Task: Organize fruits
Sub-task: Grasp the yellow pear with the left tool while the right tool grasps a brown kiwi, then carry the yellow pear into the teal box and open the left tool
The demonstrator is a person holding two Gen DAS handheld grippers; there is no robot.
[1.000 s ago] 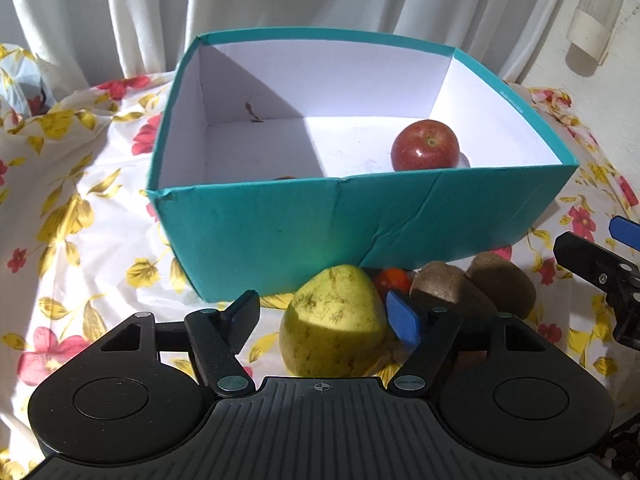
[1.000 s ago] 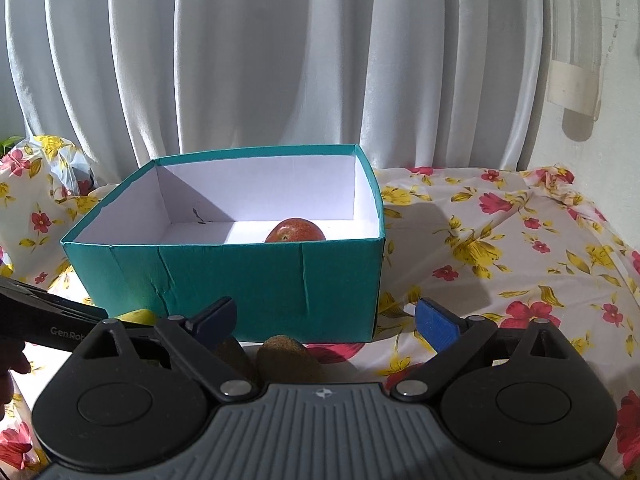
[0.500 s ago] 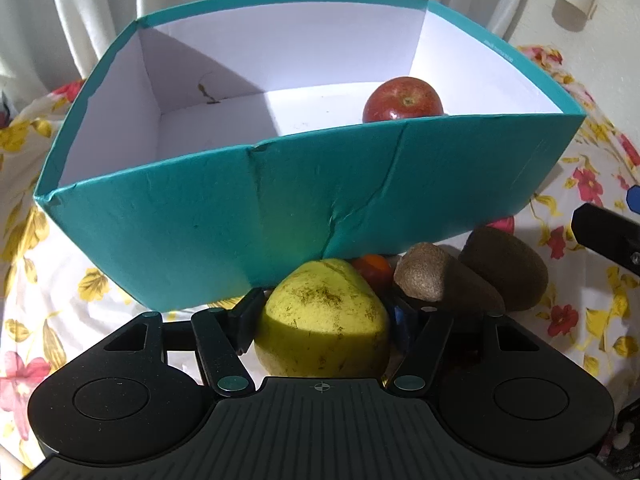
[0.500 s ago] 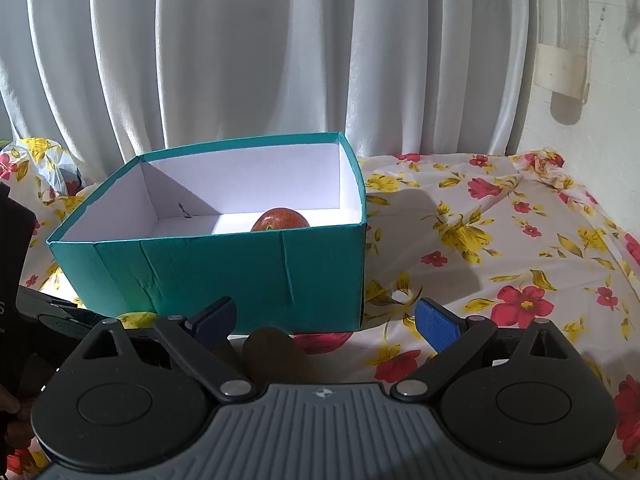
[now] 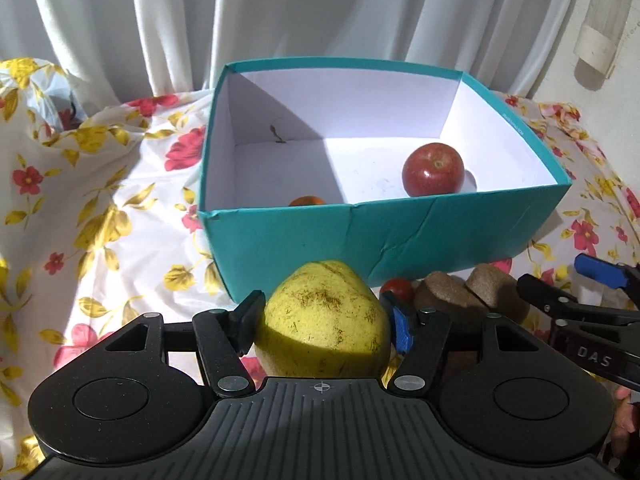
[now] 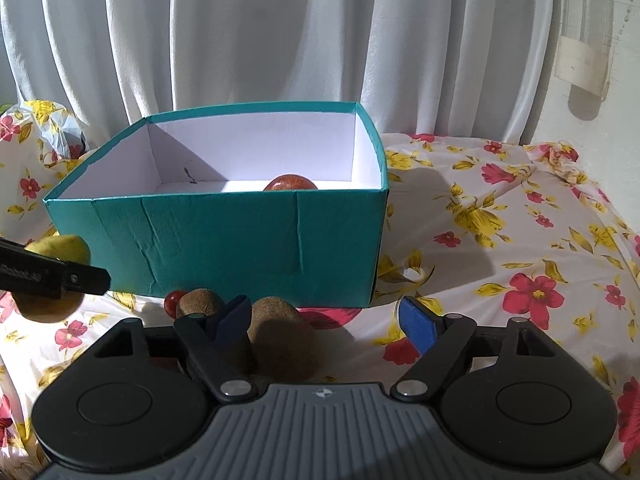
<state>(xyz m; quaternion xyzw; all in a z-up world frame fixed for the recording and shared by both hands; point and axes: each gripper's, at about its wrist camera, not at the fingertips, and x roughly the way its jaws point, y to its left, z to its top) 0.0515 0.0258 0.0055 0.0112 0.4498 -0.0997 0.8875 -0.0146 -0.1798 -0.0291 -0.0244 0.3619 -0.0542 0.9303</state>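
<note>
1. Left wrist view: left gripper (image 5: 324, 320) clamps pear (image 5: 324, 328), lifted before box (image 5: 384, 236) holding apple (image 5: 434, 169)
2. Right wrist view: right gripper (image 6: 328, 320), jaws just narrowing, not yet gripping, straddles kiwi (image 6: 282, 338) at box's front edge

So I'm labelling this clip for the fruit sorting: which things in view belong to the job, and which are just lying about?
Part of the job:
- teal box
- red apple and small orange fruit inside it
- yellow pear, pinched by the left gripper
- two kiwis
- small tomato
- right gripper, jaws just been closing around one kiwi

Just lying about:
- flowered cloth
- white curtain
</note>
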